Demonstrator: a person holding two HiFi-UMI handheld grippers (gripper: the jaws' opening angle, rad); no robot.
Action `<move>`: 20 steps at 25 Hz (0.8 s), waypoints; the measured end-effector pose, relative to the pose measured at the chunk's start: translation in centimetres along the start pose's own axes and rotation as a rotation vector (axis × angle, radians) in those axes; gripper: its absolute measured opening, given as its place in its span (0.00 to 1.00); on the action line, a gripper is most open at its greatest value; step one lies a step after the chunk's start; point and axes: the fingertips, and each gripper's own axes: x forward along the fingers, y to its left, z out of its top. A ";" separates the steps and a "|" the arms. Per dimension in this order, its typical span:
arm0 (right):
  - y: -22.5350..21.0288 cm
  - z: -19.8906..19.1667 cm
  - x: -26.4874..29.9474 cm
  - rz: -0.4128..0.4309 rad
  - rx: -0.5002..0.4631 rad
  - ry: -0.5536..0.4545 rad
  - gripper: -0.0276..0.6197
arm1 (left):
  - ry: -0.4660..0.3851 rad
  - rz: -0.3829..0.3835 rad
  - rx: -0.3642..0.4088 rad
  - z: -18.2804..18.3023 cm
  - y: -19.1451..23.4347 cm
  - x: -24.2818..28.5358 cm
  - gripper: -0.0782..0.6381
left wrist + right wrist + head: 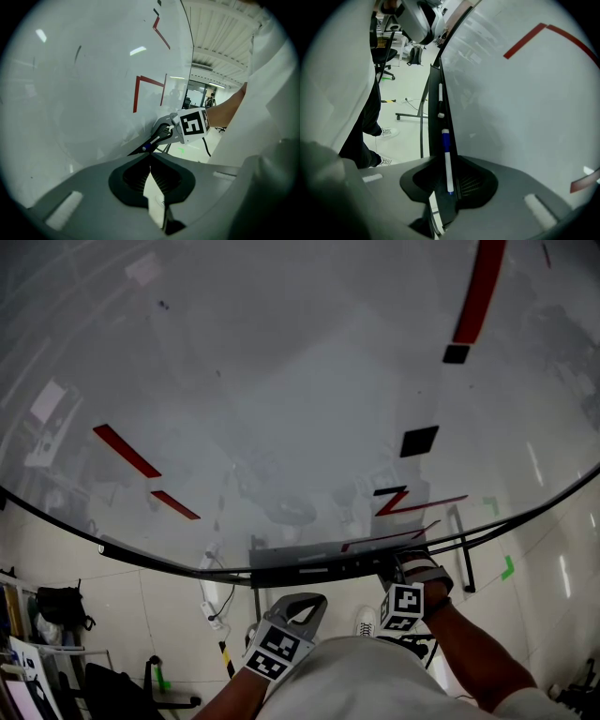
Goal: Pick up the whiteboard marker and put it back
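A whiteboard marker (446, 140) with a white barrel and blue cap lies along the dark tray (436, 89) under the whiteboard (281, 409). My right gripper (449, 158) is down at the tray with the marker's tail between its jaws. A dark gap shows beside the barrel, so the jaws stand open around it. From the left gripper view the same marker (149, 144) pokes out of the right gripper (159, 136) towards the tray end. My left gripper (150, 157) hangs back below the tray, shut and empty. In the head view it (298, 604) sits left of the right gripper (398, 570).
A second white marker (440, 96) lies farther along the tray. Red lines and two black squares (419, 441) mark the board. The board's stand (423, 126), a person's shoes (386, 132), an office chair (383, 56) and a backpack (414, 55) are on the floor.
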 end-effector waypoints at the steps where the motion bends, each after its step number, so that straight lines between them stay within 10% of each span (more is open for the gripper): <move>1: 0.1 -0.1 0.2 0.004 0.001 0.001 0.18 | -0.001 0.002 0.001 0.0 0.0 0.0 0.13; 20: 0.3 -0.1 1.3 0.023 -0.078 0.026 0.11 | -0.015 0.020 -0.009 0.3 0.7 -0.3 0.13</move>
